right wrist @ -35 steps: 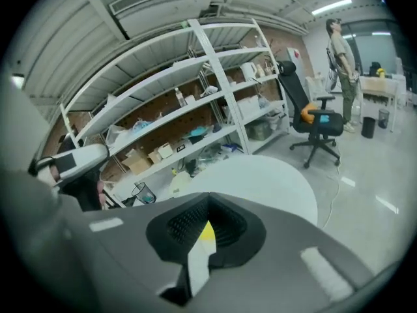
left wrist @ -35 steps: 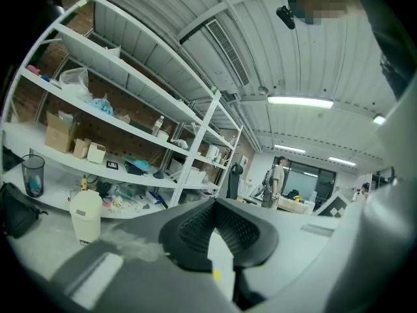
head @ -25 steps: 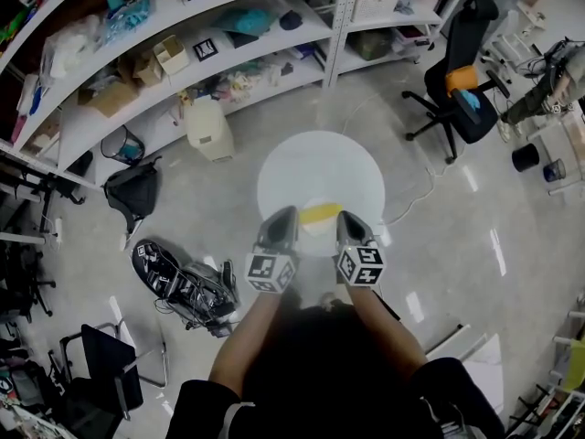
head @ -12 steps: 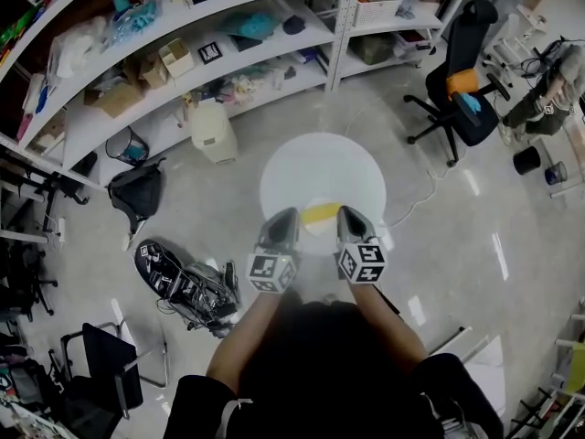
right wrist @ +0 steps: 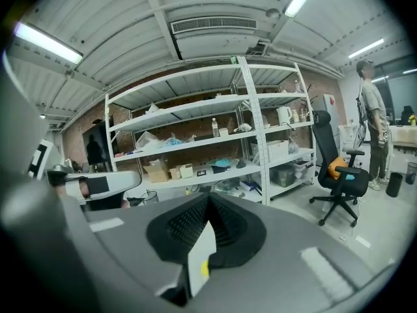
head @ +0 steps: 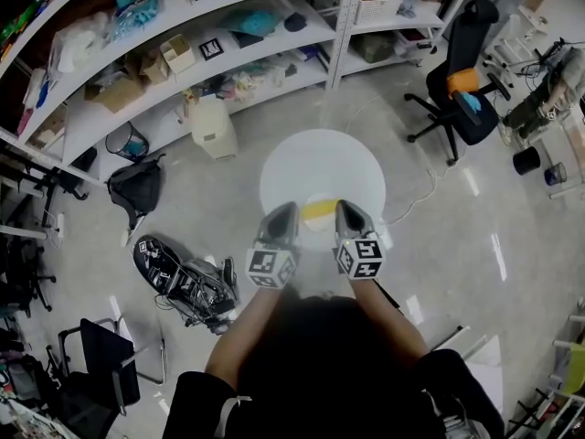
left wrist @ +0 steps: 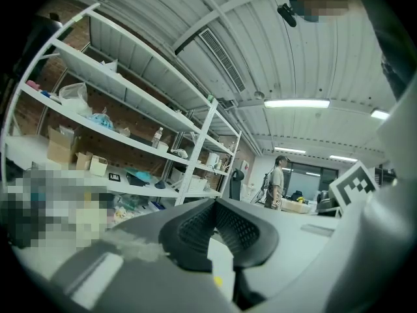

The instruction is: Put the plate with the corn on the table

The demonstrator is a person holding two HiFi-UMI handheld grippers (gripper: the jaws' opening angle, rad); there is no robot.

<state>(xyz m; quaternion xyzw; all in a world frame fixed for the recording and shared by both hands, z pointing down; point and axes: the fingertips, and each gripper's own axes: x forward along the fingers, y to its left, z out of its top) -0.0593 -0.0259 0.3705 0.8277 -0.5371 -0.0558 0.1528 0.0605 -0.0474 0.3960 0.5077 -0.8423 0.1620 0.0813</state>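
2 handheld grippers hold 1 white plate (right wrist: 201, 256) from opposite sides. The left gripper (head: 287, 212) is clenched on the plate's left rim and the right gripper (head: 344, 208) on its right rim. Each gripper view shows the thin white rim pinched edge-on between black ribbed pads (right wrist: 189, 225), with a yellow speck beside it. A yellow corn cob (head: 320, 210) lies on the plate between the 2 grippers. From above, plate and corn sit over the near edge of a round white table (head: 320, 158); whether the plate touches it cannot be told. Each gripper's cube (head: 272, 269) bears black-and-white square patterns. White shelves (head: 183, 71) stand beyond the table, a black chair (head: 462, 90) to its right.
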